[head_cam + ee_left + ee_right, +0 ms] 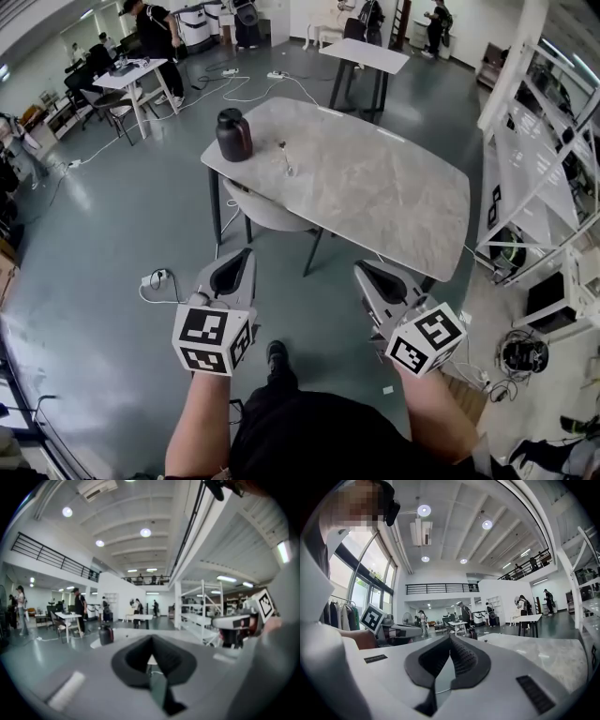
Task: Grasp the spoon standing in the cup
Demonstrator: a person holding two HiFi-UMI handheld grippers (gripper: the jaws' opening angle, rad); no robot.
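Note:
A small clear cup [288, 169] with a thin spoon [283, 150] standing in it sits on the grey marble table [394, 187], right of a dark jar [233, 134]. Both grippers hang well short of the table's near edge, over the floor. My left gripper [244, 255] is shut with nothing in it, and its dark pads [165, 653] meet in the left gripper view. My right gripper [363, 270] is also shut and empty, its ribbed pads [464, 658] closed together. The cup is too small to make out in either gripper view.
A chair [267, 211] is tucked under the table's near left side. White shelving [539, 178] stands to the right, and cables and a power strip [155, 278] lie on the floor. Other tables [366, 56] and several people are at the back.

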